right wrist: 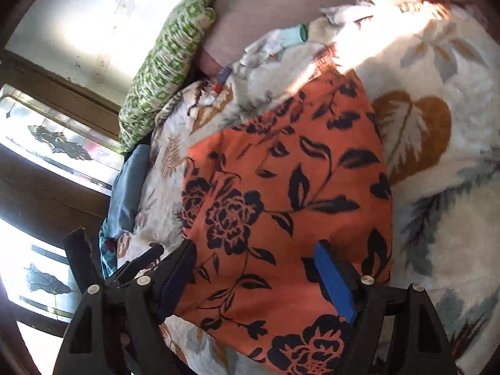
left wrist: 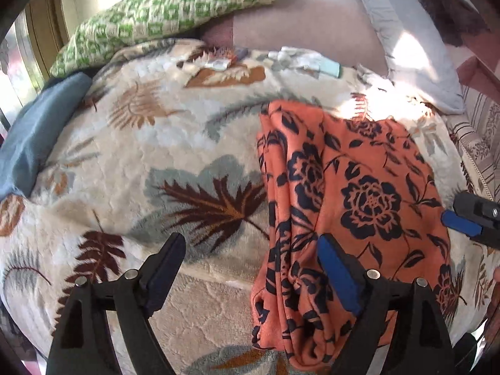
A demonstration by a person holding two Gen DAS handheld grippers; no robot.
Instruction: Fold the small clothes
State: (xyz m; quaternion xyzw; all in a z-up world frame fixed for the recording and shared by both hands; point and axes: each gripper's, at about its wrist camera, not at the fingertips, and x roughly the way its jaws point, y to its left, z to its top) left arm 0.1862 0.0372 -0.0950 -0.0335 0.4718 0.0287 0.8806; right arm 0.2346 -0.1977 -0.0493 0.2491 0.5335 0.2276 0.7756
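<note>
So we've got the orange floral garment (left wrist: 350, 193) lying on the leafy blanket (left wrist: 140, 143) on the bed, long axis running near to far. Left gripper (left wrist: 253, 250) has its fingers wide apart, holding nothing, right finger over the cloth's near left edge. Right gripper (right wrist: 256, 259) also spread wide and empty, hovering right above the near end, so it looks nearer.

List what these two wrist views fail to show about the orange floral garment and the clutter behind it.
- Orange floral garment: near edge cut off by the left wrist frame and hidden behind the left gripper; its type is unclear.
- In the right wrist view, the right gripper covers its near edge.
- Small items by the headboard: too small and sun-glared to identify.
</note>
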